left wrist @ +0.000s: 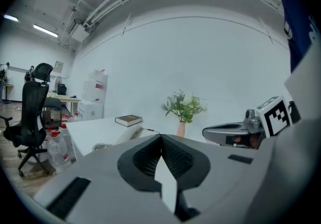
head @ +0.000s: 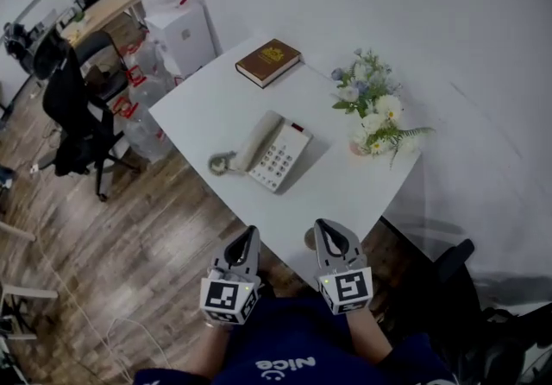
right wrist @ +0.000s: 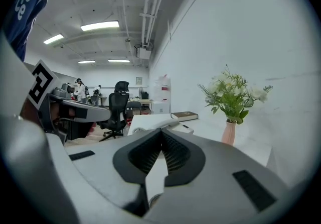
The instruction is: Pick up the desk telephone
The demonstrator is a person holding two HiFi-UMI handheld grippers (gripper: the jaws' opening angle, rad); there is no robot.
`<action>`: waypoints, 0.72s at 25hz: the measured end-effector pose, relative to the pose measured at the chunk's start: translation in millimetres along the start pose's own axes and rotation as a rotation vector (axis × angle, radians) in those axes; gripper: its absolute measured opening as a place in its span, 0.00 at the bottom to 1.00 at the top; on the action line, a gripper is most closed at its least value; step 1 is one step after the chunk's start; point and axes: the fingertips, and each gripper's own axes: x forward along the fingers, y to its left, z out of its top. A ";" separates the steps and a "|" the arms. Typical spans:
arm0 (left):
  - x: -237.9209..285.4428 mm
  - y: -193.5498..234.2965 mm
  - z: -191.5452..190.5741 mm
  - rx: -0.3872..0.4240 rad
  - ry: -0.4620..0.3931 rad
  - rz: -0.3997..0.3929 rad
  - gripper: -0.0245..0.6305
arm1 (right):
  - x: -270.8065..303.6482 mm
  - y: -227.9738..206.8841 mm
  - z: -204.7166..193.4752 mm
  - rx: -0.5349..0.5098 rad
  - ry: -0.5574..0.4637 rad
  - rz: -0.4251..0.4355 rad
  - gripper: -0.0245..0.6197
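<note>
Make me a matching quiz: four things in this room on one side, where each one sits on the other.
1 brown hardcover book
2 white push-button desk telephone
3 pink vase of white flowers
4 black wheeled office chair

A wooden floor, left of the white table
B table's middle
C table's far corner
D table's right side, by the wall

Pairs: 1-C, 2-B, 3-D, 4-A

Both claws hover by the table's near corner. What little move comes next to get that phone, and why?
Probably open the right gripper and reach forward toward the desk telephone: both it and the left gripper are shut, empty, and short of it on the table.
</note>
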 end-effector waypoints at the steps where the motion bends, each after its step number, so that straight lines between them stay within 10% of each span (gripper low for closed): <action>1: 4.1 10.4 4.5 -0.001 -0.001 -0.021 0.06 | 9.1 2.2 2.2 0.006 0.008 -0.021 0.07; 18: 66.8 145.8 39.4 -0.013 0.049 -0.264 0.06 | 107.4 42.9 31.4 0.055 0.068 -0.315 0.07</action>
